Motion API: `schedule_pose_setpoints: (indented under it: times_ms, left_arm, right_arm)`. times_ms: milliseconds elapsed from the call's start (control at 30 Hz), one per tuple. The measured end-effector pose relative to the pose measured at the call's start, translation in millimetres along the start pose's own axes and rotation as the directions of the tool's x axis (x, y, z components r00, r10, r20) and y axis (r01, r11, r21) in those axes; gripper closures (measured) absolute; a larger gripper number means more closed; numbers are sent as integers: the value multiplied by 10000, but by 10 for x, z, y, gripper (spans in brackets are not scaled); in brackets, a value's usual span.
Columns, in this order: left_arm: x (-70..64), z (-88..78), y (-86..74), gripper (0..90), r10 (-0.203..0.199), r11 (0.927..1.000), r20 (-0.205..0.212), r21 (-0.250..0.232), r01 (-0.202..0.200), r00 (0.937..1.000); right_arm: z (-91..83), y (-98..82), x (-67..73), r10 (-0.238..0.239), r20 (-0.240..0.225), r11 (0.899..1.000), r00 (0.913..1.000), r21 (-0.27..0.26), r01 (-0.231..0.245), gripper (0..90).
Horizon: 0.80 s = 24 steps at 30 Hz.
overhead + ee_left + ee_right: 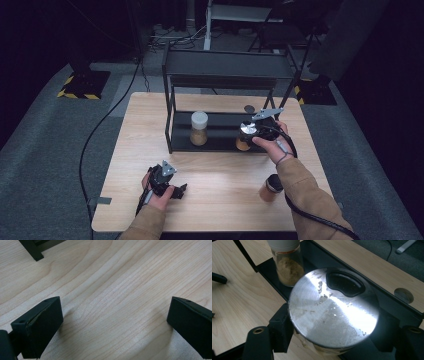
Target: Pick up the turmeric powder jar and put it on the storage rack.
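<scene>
Clamped between the fingers of the right gripper (248, 131) just under its metal lid, a spice jar (333, 312) is held at the black rack's (172, 131) lower shelf beside the white-capped jar (199, 128), apparently for shelving, while the left gripper (113, 322), fingers spread and empty, is rested near the table's (220, 170) front edge.
</scene>
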<state>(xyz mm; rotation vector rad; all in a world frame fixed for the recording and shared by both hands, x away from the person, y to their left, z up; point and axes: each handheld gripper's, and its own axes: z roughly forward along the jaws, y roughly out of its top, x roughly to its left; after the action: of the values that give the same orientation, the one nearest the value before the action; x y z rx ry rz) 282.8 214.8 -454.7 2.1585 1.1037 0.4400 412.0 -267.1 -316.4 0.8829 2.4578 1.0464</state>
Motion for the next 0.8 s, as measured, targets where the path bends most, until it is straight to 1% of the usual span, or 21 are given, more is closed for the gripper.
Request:
schedule_pose_setpoints:
  times_ms: [233, 367, 533, 667, 800]
  left_arm:
    - [-1, -1, -2, 0, 54, 10000, 53, 0, -54, 10000]
    - [-5, -3, -5, 0, 50, 10000, 59, -9, -50, 10000]
    - [-3, -7, -9, 0, 117, 9999, 91, -10, -117, 9999]
    - [-2, -8, -11, 0, 119, 9999, 99, -16, -118, 9999]
    - [-2, -8, -10, 0, 116, 9999, 96, -8, -116, 9999]
  right_arm:
    - [134, 60, -29, 102, -42, 9999, 9999, 59, -102, 310]
    - [245, 114, -44, 62, -157, 9999, 9999, 87, -60, 310]
    - [424, 211, -13, -111, -346, 9998, 9993, 156, 117, 310]
    - [594, 277, 23, -31, -528, 9997, 9986, 237, 43, 310]
    - [720, 323, 56, -112, -631, 9995, 9979, 295, 131, 310]
